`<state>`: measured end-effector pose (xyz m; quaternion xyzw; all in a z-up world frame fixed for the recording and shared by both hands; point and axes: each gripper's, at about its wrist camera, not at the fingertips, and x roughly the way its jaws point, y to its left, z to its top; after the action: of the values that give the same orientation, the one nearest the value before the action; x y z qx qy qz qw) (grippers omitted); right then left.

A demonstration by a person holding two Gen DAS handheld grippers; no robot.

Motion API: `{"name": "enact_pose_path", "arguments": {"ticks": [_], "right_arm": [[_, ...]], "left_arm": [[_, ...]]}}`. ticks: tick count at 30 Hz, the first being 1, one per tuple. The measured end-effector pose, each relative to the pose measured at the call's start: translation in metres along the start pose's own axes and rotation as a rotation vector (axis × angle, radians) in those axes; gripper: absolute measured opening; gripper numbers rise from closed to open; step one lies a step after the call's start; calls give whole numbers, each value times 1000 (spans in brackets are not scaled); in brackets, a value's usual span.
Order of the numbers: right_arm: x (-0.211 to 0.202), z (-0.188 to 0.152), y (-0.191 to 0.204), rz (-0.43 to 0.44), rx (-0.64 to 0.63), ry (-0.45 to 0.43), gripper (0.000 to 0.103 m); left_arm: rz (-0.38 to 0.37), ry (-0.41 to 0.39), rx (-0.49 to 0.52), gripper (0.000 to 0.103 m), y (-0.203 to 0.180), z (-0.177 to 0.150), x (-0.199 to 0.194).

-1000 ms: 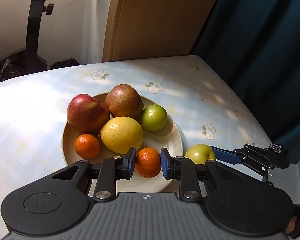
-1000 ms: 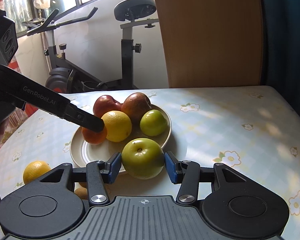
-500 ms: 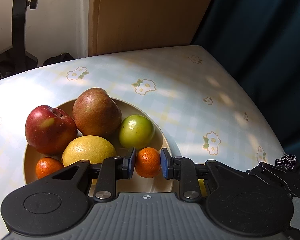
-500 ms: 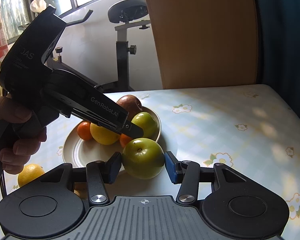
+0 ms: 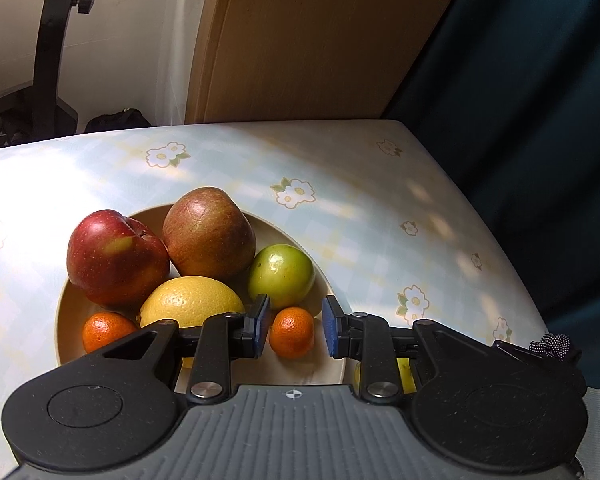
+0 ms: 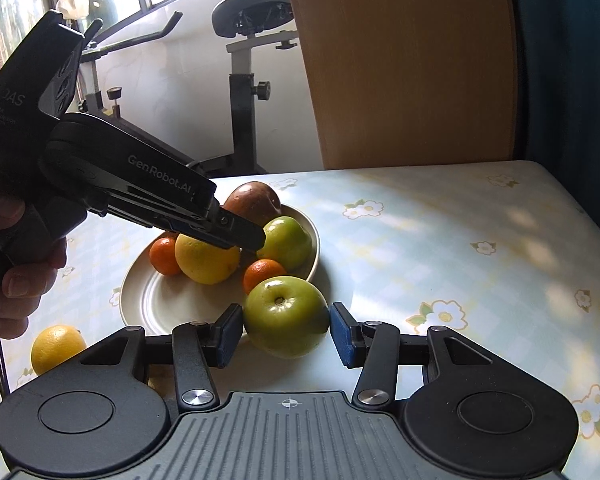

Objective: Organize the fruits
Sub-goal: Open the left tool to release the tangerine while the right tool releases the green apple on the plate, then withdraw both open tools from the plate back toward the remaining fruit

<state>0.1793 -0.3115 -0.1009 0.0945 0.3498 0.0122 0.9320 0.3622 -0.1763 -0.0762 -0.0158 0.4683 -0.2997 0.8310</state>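
Your left gripper (image 5: 293, 331) has its pads just off a small mandarin (image 5: 291, 331) on the plate's (image 5: 66, 322) near edge, a gap on both sides. Your right gripper (image 6: 286, 335) clamps a green apple (image 6: 286, 315) just in front of that plate. Farther in on the plate sit a lemon (image 5: 190, 302), a second mandarin (image 5: 106, 330), a smaller green apple (image 5: 281, 276) and two red apples (image 5: 118, 258).

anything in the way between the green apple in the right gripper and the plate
Yes: the small mandarin lies on the plate just behind the green apple, and the left gripper hangs over it. The plate's bare part is further left in the right wrist view.
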Motion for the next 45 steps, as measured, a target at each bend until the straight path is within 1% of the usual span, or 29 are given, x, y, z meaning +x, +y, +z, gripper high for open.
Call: {"name": "enact_pose_path", "arguments": {"ticks": [3, 6, 9, 12, 15, 20, 22, 26, 30, 32, 34, 36, 40, 45], "right_arm": [[4, 7, 8, 38, -25, 13, 44], [14, 16, 20, 91, -55, 42, 44], [30, 23, 40, 164, -102, 88, 44], [48, 28, 69, 206, -201, 122, 44], [68, 36, 88, 233, -205, 168, 44], [93, 40, 106, 207, -193, 231, 44], [97, 40, 109, 195, -187, 239, 44], [104, 42, 112, 192, -146, 237, 44], [111, 43, 117, 176, -153, 229, 44], [113, 44, 116, 174, -138, 231, 45], [113, 46, 113, 174, -112, 229, 49], [112, 46, 111, 189, -100, 223, 51], [100, 47, 109, 192, -105, 200, 52], [71, 45, 101, 192, -106, 148, 51]], "left_arm": [[-4, -36, -10, 30, 11, -5, -22], [21, -74, -14, 30, 26, -12, -46], [82, -121, -28, 30, 43, -19, -67], [146, -159, -69, 30, 67, -23, -86], [185, -176, -115, 30, 86, -28, -97], [206, -196, -149, 30, 104, -37, -110], [206, -202, -155, 30, 109, -38, -109], [201, -206, -162, 30, 114, -46, -109], [193, -205, -170, 30, 116, -49, -106], [190, -204, -167, 30, 116, -50, -106], [190, -205, -158, 30, 114, -54, -106], [191, -207, -152, 30, 113, -56, -106], [187, -213, -148, 30, 109, -62, -109], [183, -225, -146, 30, 104, -69, -115]]}}
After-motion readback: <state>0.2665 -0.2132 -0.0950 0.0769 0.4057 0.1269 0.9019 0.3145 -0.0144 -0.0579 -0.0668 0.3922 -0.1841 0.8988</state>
